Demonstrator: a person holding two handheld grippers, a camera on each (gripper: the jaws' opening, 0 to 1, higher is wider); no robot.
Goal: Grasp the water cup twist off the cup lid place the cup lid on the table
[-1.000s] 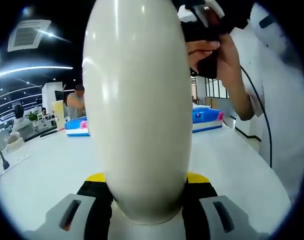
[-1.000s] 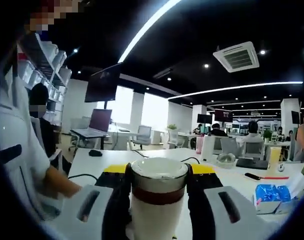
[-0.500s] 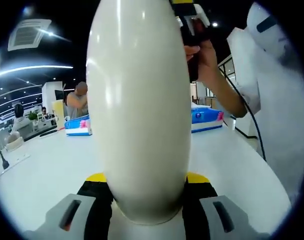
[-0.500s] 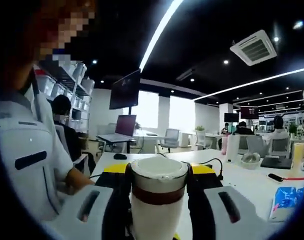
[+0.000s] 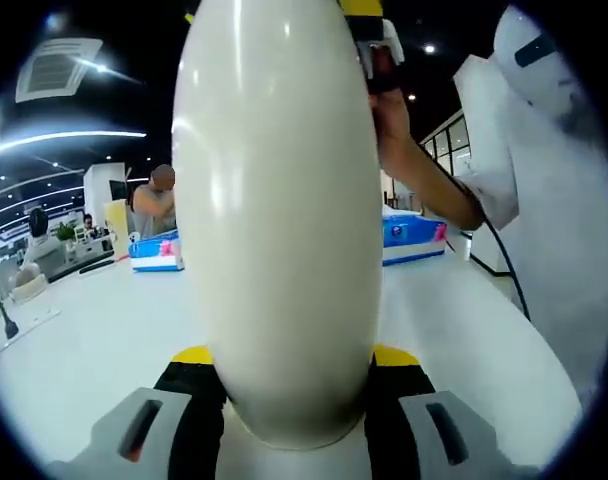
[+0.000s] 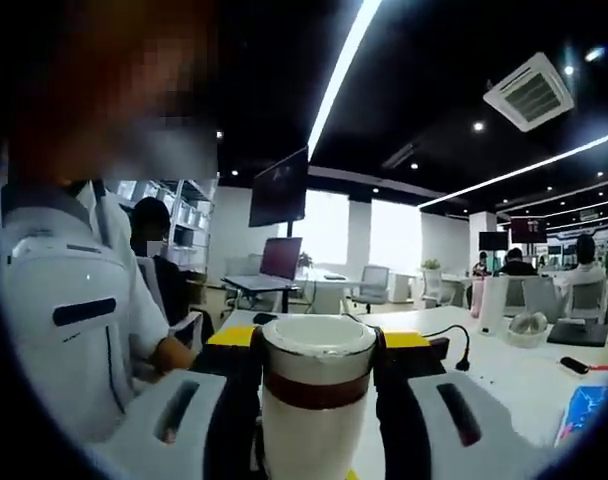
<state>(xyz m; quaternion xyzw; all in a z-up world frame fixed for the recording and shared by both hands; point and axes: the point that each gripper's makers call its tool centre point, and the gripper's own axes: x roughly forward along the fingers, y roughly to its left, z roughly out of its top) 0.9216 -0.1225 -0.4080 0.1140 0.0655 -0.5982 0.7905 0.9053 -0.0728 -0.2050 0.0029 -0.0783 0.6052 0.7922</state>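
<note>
A tall cream water cup (image 5: 279, 200) stands upright in the left gripper view, and my left gripper (image 5: 289, 375) is shut on its lower body. Its top runs out of the picture. In the right gripper view the cup lid (image 6: 317, 345), white with a brown band, sits between the yellow-tipped jaws of my right gripper (image 6: 317, 380), which is shut on it. In the left gripper view that right gripper (image 5: 369, 25) shows at the cup's upper right edge, held by a hand (image 5: 392, 110). I cannot tell whether the lid has come free of the cup.
A white table (image 5: 84, 330) spreads below, carrying blue packs (image 5: 414, 238) at the back. The person in a white shirt (image 5: 554, 200) stands close on one side. A black cable (image 6: 454, 345), a laptop (image 6: 282, 262) and other desks lie farther off.
The right gripper view has swung round with the lid held, so the room slides right and the person's shirt takes up more of the left. In the left gripper view the hand has risen; the cup stays put.
</note>
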